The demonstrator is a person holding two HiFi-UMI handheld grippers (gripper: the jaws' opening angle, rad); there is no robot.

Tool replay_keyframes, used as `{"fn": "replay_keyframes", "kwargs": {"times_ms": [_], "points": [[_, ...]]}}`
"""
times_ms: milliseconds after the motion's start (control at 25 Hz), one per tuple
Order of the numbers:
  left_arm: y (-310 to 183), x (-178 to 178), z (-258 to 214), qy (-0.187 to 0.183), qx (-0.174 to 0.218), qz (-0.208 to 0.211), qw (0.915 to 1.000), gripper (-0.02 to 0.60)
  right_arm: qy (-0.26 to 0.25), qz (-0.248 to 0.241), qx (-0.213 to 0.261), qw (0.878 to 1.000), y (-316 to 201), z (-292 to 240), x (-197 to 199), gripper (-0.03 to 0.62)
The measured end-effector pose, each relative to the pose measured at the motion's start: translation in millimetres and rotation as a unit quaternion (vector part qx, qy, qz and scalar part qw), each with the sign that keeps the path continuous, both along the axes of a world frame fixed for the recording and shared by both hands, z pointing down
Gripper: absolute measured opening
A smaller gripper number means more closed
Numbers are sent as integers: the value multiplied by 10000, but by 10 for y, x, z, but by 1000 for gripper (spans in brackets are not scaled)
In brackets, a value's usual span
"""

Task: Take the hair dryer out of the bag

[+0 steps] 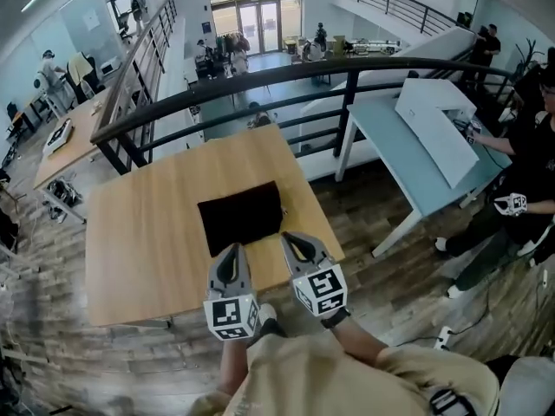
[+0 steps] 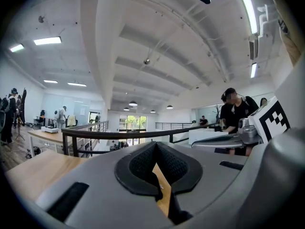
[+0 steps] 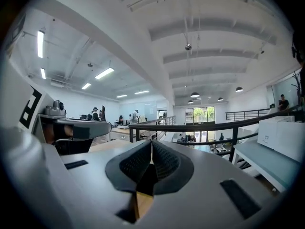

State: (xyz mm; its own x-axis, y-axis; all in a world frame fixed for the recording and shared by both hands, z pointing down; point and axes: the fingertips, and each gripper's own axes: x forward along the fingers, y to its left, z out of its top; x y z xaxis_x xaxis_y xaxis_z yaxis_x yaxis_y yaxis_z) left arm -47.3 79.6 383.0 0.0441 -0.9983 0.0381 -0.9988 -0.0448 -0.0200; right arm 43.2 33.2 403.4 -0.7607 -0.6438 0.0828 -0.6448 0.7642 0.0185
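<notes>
A flat black bag [image 1: 241, 216] lies on the wooden table [image 1: 139, 232], near its middle. No hair dryer shows; the bag's inside is hidden. My left gripper [image 1: 232, 251] hovers at the bag's near edge, left of centre, jaws shut with nothing between them. My right gripper [image 1: 289, 238] sits beside it at the bag's near right corner, also shut and empty. In the left gripper view the left gripper [image 2: 155, 147] points level over the tabletop, pads touching at the tip. In the right gripper view the right gripper [image 3: 151, 144] shows the same shut pads.
A black railing [image 1: 260, 81] runs behind the table, with a drop to a lower floor beyond. A pale blue table [image 1: 408, 159] with a white box [image 1: 438, 115] stands at the right, where a person [image 1: 529, 172] in black stands. Wood floor surrounds the table.
</notes>
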Motion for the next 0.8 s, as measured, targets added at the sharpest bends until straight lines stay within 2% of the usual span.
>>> {"fn": "replay_keyframes", "kwargs": {"times_ms": [160,400,640,800], "points": [[-533,-461,-63,0,0,171,9999,12,3,183,25,9998,-531,-78,-437,15],[-1135,-912,-99,-6,64,435,9990,12,19,406,52,9992,-1111,-89,-933,15],[-1495,-1155,65,98,-105,643,9978,12,162,652,-54,9977,-1458,33,-1110,15],[-1706,-1205,320,125,-426,770,9960,12,286,724,-236,9967,-1593,208,-1138,15]]}}
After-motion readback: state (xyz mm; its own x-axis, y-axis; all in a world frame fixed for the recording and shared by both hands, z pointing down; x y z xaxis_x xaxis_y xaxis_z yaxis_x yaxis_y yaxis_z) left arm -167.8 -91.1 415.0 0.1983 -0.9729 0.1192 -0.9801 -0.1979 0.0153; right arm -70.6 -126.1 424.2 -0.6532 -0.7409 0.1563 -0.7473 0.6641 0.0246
